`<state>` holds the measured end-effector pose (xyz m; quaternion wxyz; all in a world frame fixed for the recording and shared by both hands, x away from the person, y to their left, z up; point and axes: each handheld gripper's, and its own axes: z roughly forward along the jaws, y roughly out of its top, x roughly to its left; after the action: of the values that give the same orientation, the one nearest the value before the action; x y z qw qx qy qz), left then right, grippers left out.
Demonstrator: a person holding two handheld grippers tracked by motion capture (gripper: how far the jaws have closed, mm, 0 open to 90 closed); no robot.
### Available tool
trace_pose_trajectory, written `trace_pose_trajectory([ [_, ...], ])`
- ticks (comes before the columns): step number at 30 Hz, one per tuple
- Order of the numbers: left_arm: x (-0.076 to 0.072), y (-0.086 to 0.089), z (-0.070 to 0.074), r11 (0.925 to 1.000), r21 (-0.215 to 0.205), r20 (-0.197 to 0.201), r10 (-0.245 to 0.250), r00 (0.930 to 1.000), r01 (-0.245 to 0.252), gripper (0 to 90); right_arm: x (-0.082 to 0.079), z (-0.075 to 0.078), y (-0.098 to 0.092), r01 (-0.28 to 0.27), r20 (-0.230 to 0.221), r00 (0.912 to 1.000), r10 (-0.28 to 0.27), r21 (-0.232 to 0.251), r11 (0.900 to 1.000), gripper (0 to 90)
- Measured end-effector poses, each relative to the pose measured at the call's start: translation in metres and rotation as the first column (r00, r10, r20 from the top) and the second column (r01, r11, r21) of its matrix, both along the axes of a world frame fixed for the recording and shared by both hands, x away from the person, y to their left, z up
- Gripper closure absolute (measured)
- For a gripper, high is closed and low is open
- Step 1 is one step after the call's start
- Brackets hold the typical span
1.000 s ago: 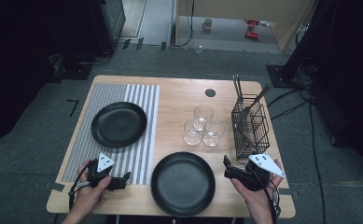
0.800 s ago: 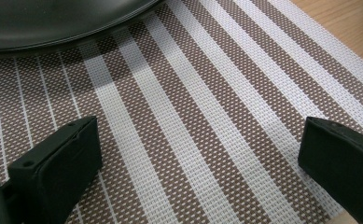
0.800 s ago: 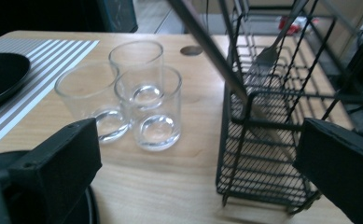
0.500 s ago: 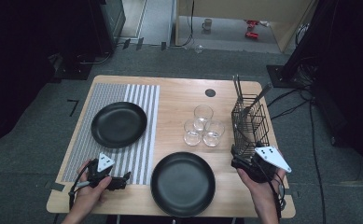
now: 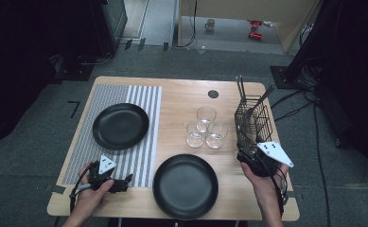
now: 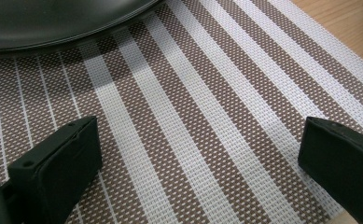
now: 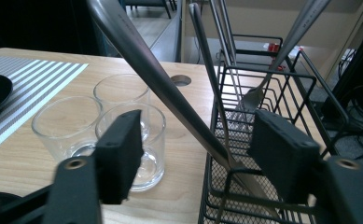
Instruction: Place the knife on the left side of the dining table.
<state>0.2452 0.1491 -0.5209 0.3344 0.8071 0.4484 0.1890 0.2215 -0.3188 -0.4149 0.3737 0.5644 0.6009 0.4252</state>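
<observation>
right claw (image 7: 195, 154) has just been closing, half open around a utensil handle (image 7: 170, 88), not yet pinching.

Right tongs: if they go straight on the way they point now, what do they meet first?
Probably the slanted utensil handle leaning over the basket rim; it lies between the jaws of the right tongs, which have been closing. Depth is unclear.

Two plates (image 5: 120, 126), three glasses (image 5: 205, 117), perhaps four utensils (image 5: 242, 92).
</observation>
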Motion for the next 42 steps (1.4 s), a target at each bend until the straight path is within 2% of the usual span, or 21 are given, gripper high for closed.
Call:
trace_pose_trajectory([
  [8,0.000,0.000,0.000,1.0000,0.000,0.000,0.000,1.0000,0.000,0.0,0.008,-0.001,0.002,-0.018,0.002,0.9998,0.018,-0.012,1.000,55.8],
  [12,0.000,0.000,0.000,1.0000,-0.001,0.000,0.000,1.0000,0.000,0.0,0.012,-0.004,0.004,-0.004,0.001,1.0000,0.004,-0.045,0.999,64.8],
  [16,0.000,0.000,0.000,1.0000,0.000,0.000,0.000,1.0000,0.000,0.0,0.014,-0.005,0.005,-0.001,0.007,1.0000,0.002,-0.071,0.997,68.6],
  [20,0.000,0.000,0.000,1.0000,-0.001,0.000,0.000,1.0000,0.000,0.0,0.013,-0.006,0.007,-0.002,0.027,0.9996,0.005,-0.136,0.991,71.4],
  [23,0.000,0.000,0.000,1.0000,-0.001,0.000,0.000,1.0000,0.000,0.0,0.012,-0.007,0.008,0.006,0.040,0.9992,0.000,-0.151,0.988,72.7],
  [33,0.000,0.000,0.000,1.0000,0.000,0.000,0.000,1.0000,0.000,0.0,0.007,0.000,-0.013,0.098,0.109,0.9903,-0.086,-0.107,0.989,79.1],
  [40,0.000,0.000,0.000,1.0000,0.000,0.000,0.000,1.0000,0.000,0.0,0.006,0.006,-0.034,0.144,0.130,0.9830,-0.130,-0.110,0.983,83.7],
  [42,0.000,0.000,0.000,1.0000,0.000,0.000,0.000,1.0000,0.000,0.0,0.006,0.007,-0.040,0.159,0.134,0.9803,-0.146,-0.095,0.983,84.1],
])
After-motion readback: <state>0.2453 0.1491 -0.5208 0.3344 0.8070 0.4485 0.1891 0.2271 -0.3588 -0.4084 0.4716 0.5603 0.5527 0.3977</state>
